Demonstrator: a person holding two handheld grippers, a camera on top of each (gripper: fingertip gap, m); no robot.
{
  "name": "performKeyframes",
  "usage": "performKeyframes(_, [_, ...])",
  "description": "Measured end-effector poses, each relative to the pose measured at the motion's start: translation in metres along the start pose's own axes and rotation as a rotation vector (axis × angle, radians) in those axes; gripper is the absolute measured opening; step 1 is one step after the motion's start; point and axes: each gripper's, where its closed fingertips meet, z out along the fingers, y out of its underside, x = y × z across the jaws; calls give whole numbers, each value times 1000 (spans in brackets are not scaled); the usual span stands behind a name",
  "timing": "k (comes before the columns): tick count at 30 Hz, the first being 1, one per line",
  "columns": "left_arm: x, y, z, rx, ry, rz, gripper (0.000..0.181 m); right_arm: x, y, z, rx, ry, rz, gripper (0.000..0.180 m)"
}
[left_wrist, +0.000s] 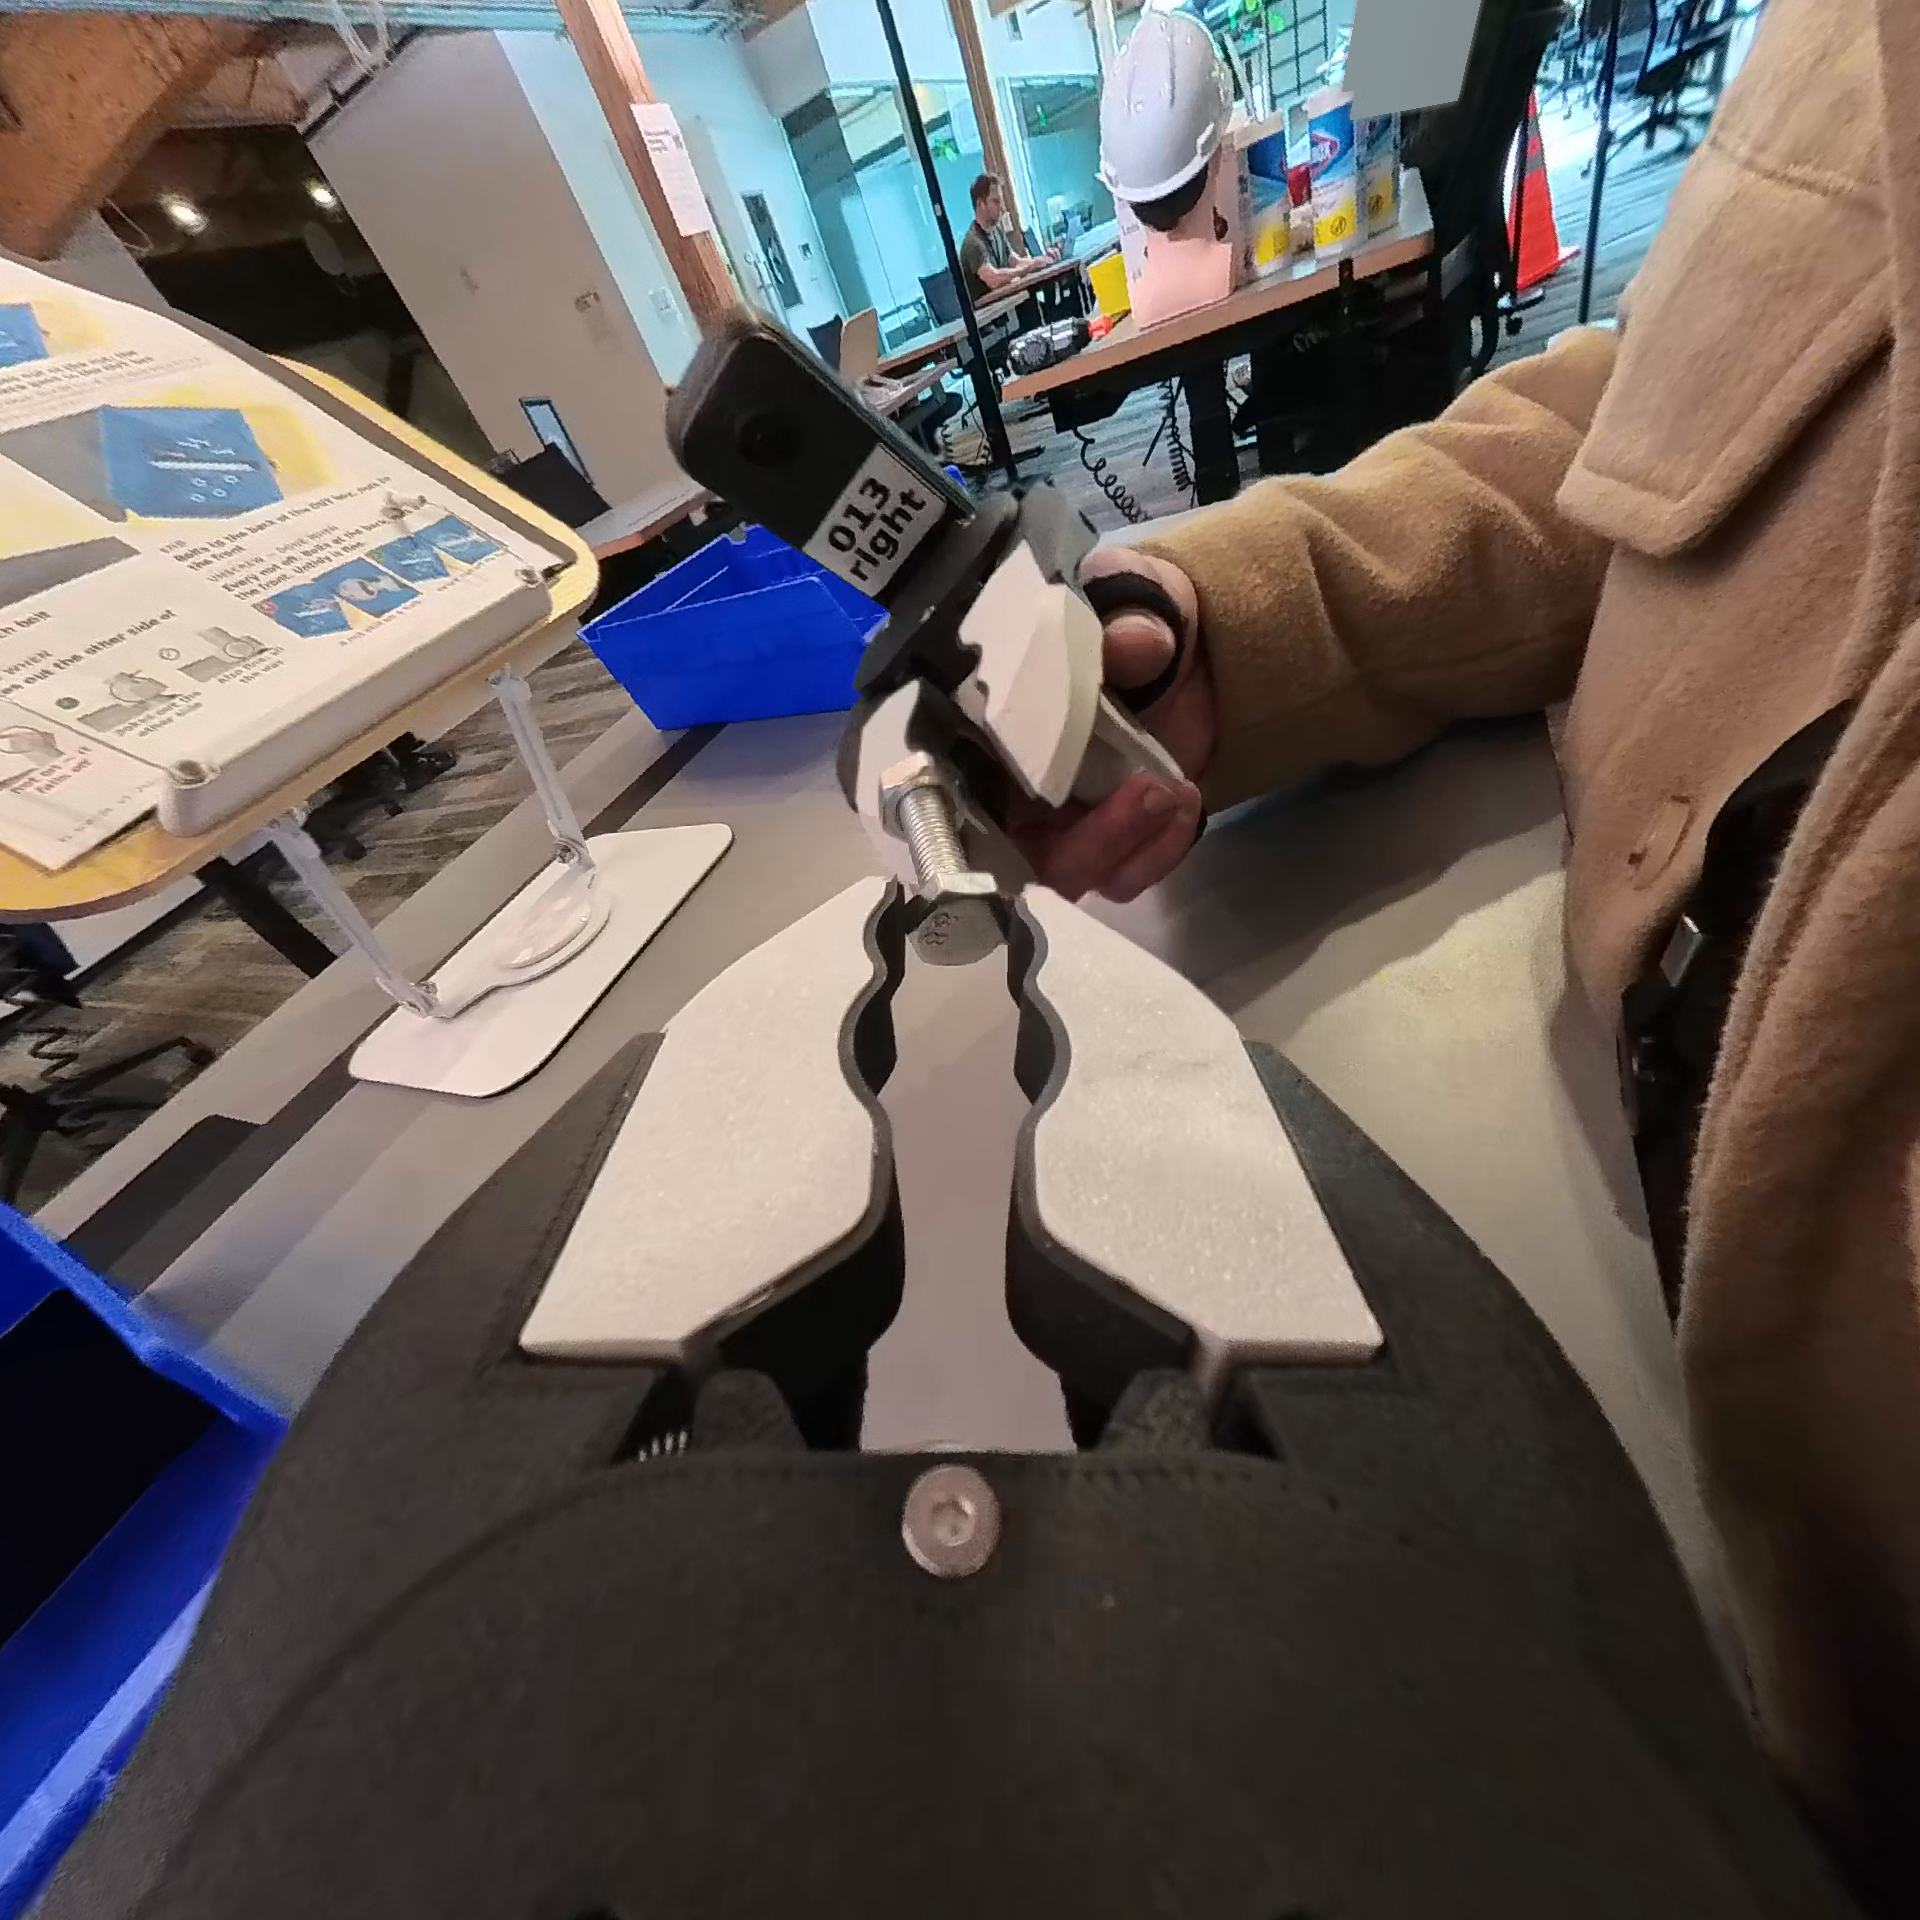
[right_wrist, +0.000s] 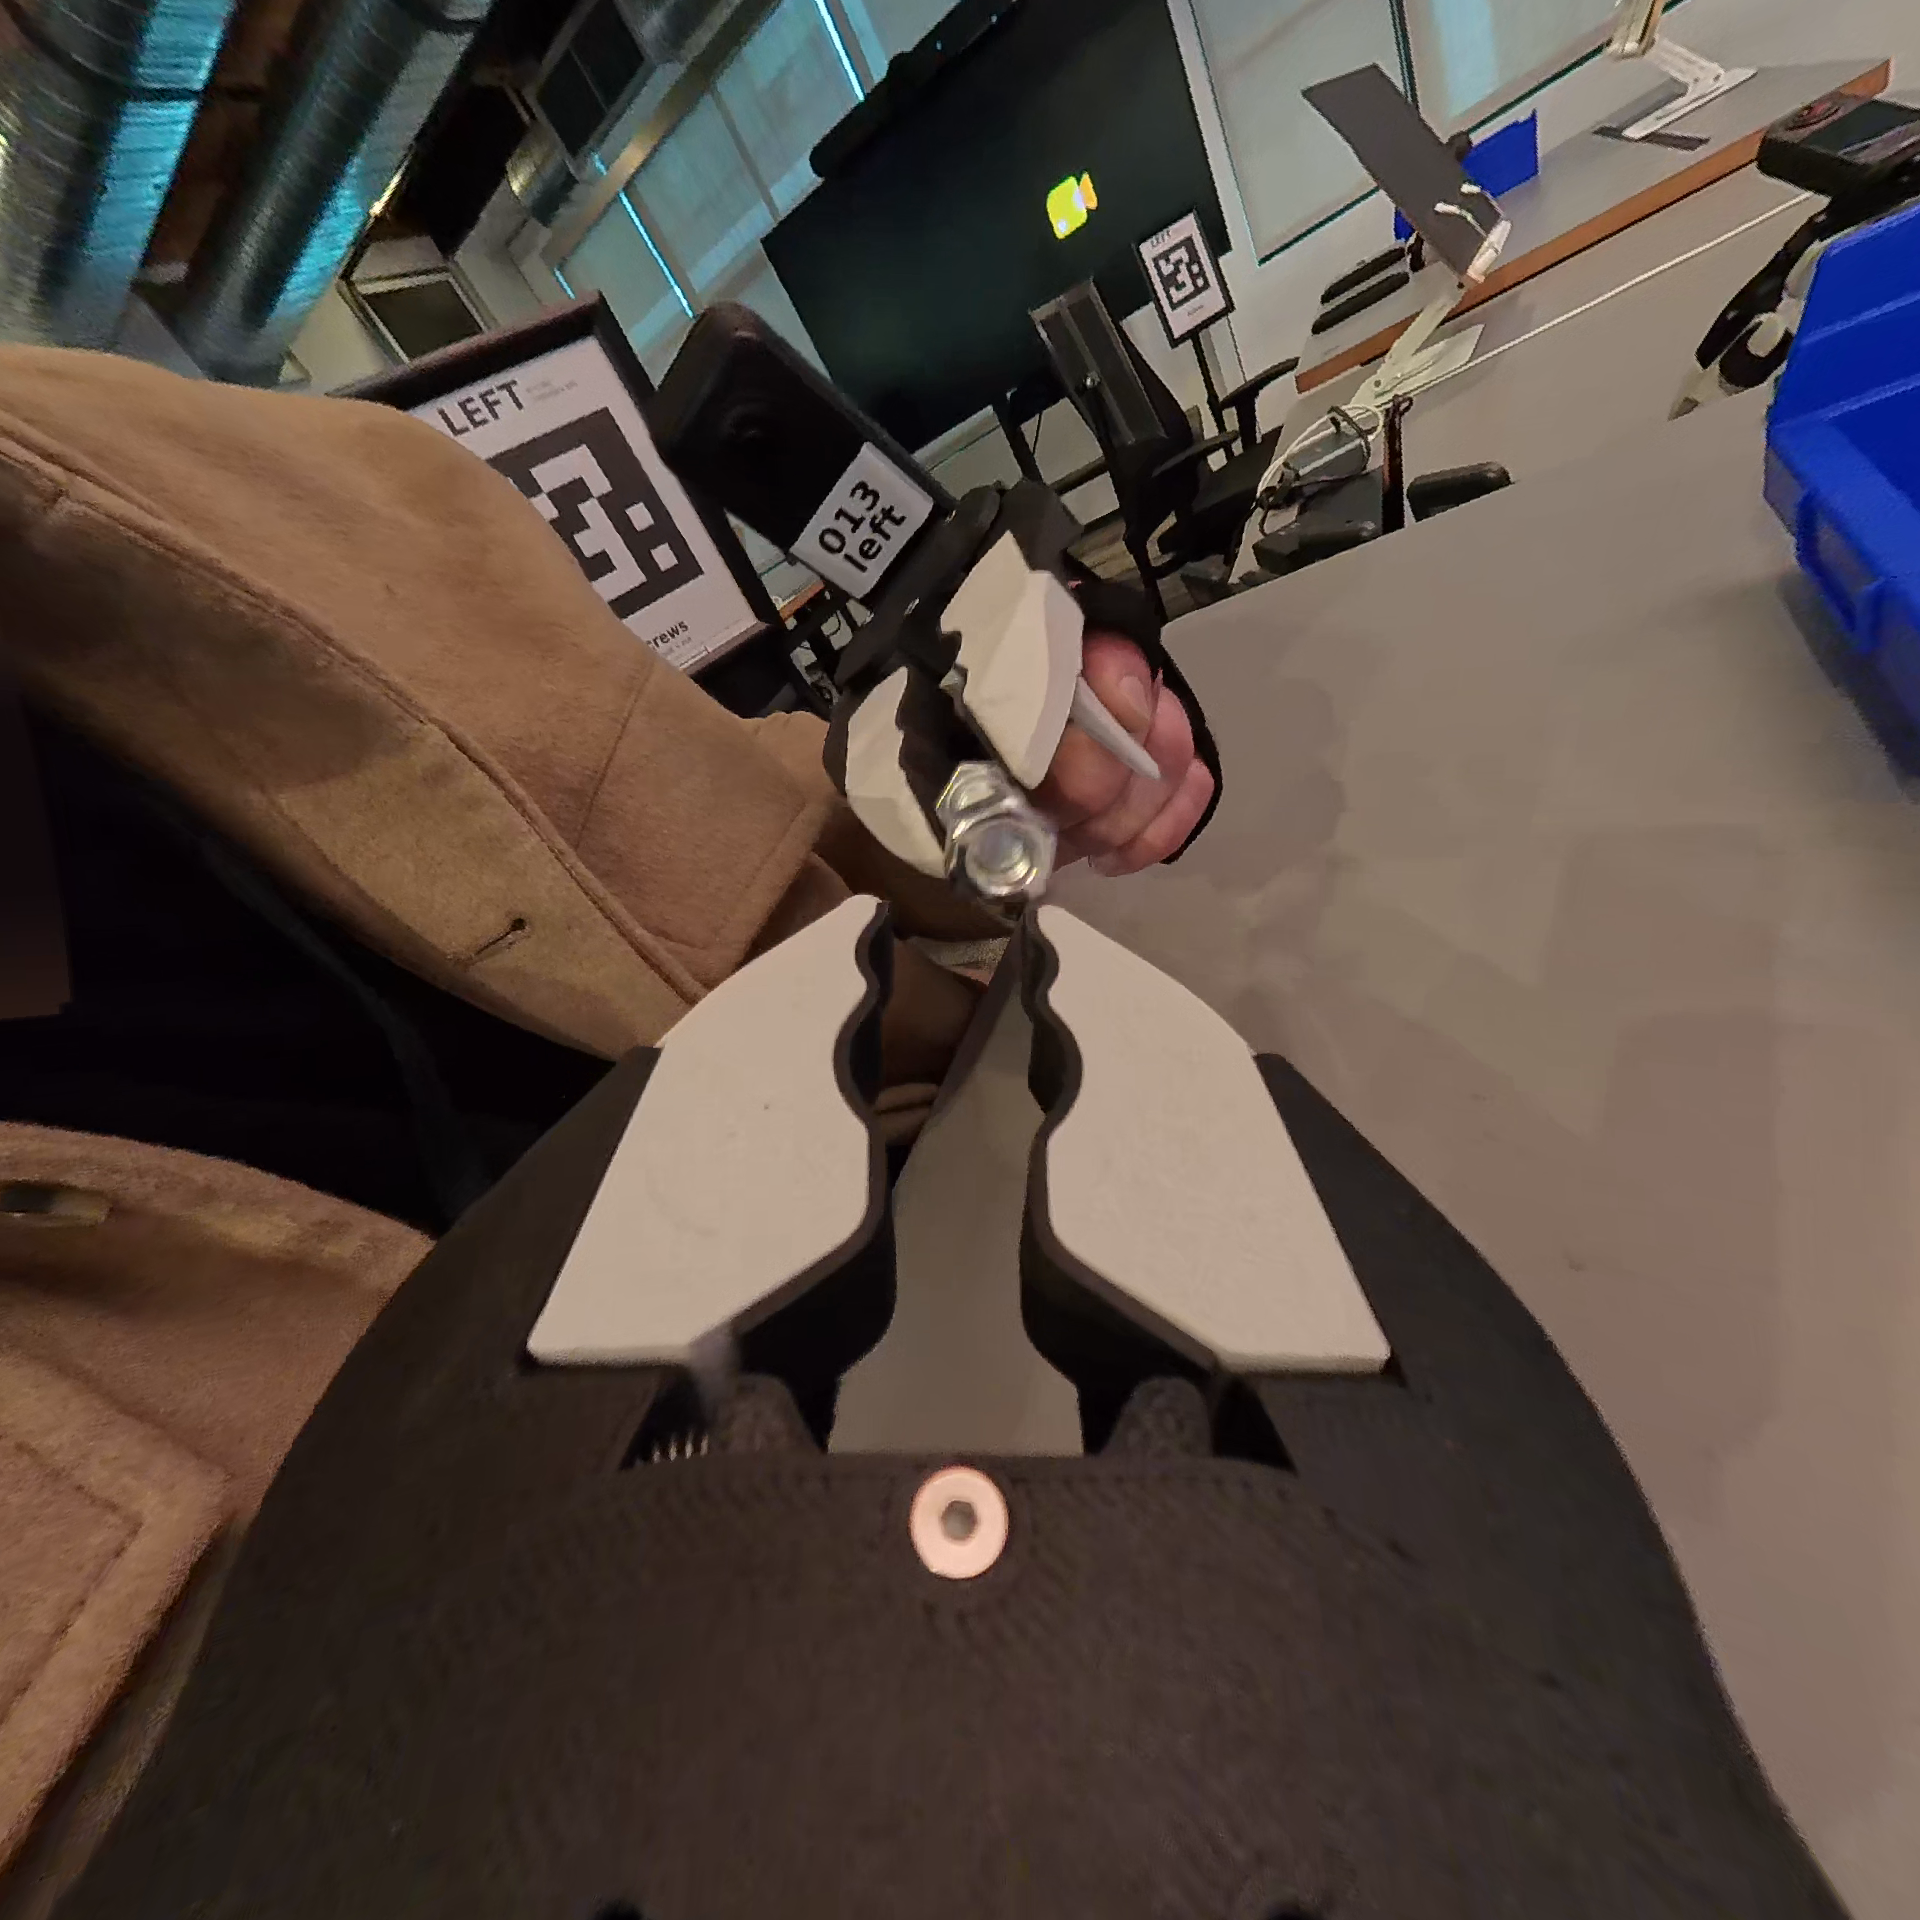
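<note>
Bolt, left wrist view: steel hex bolt (left_wrist: 940, 883) held in the air above the grey table (left_wrist: 1351, 997), head nearest the camera, threaded shank pointing away.
Left gripper (left_wrist: 951, 914): fingertips closed on the bolt head.
Right gripper (left_wrist: 914, 805): facing it, jaws clamped on the hex nut (left_wrist: 912, 781) at the far end of the shank; held by a hand (left_wrist: 1132, 769) in a tan coat sleeve (left_wrist: 1403, 561).
Around: blue bin (left_wrist: 727, 634) behind; instruction sheet on a stand (left_wrist: 260, 582) to the side.
Bolt, right wrist view: seen end-on, nut (right_wrist: 997, 854) nearest the camera.
Right gripper (right_wrist: 956, 920): tips narrowed at the nut; contact itself hard to see here.
Left gripper (right_wrist: 966, 821): opposite, closed on the far end.
Around: second blue bin (right_wrist: 1849, 436) on the table; black-and-white marker board (right_wrist: 603, 509) behind the coat.
</note>
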Motion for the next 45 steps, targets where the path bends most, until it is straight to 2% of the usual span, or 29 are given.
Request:
performKeyframes(3, [-4, -1, -3, 13, -9, -15, 18, 1, 4, 1, -23, 11, -15, 23])
performKeyframes(9, [1, -2, -1, 18, 18, -23, 18, 3, -18, -8, 94, 45, -61, 26])
performKeyframes(16, [0, -5, -1, 36, 15, -41, 18, -2, -10, -3, 45, 25, -76, 24])
performKeyframes(18, [0, -6, -1, 42, 12, -47, 18, -8, -4, -1, 8, -9, -86, 16])
performKeyframes(24, [1, -6, -1, 50, 24, -57, 18, 4, -14, -6, 52, 77, -102, 24])
performKeyframes(29, [3, -8, -1, 65, 47, -76, 18, -3, -19, -5, 60, 71, -180, 23])
performKeyframes(34, [3, -11, -1, 81, 47, -91, 18, -5, -17, -4, 54, 54, -167, 23])
performKeyframes(37, [4, -14, -2, 104, 64, -112, 18, -7, -15, -3, 43, 47, -177, 17])
performKeyframes(45, [1, -18, -7, 146, 78, -159, 18, -7, -20, -6, 64, 58, -196, 24])
